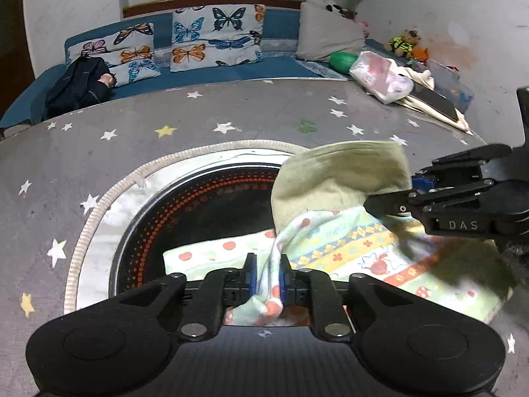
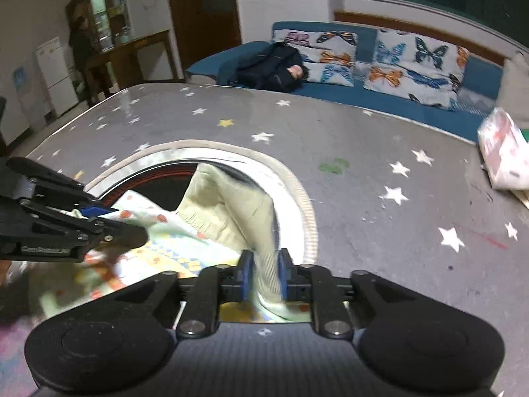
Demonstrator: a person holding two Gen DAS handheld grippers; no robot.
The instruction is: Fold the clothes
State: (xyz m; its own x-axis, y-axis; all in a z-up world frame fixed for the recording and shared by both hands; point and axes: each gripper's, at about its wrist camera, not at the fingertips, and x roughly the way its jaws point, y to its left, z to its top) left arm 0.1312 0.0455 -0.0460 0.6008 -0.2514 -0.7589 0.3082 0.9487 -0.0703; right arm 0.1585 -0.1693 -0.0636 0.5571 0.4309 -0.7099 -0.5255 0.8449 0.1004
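A small patterned garment (image 1: pixel 347 248), pale green with red dots and a plain olive lining (image 1: pixel 340 178), lies half lifted over the table's dark round heater plate (image 1: pixel 198 211). My left gripper (image 1: pixel 267 276) is shut on a bunched edge of it at the near side. My right gripper (image 2: pixel 264 273) is shut on the garment's other edge (image 2: pixel 231 205), holding the lining side up. Each gripper shows in the other's view: the right gripper (image 1: pixel 413 195) at the right, the left gripper (image 2: pixel 96 218) at the left. The cloth is blurred near the right edge.
The table (image 1: pixel 165 152) has a grey star-print cover with a round cut-out. A plastic bag (image 1: pixel 380 76) and cloth lie at its far right corner. Behind is a blue sofa (image 1: pixel 231 69) with butterfly cushions, a dark jacket (image 1: pixel 76 82) and toys.
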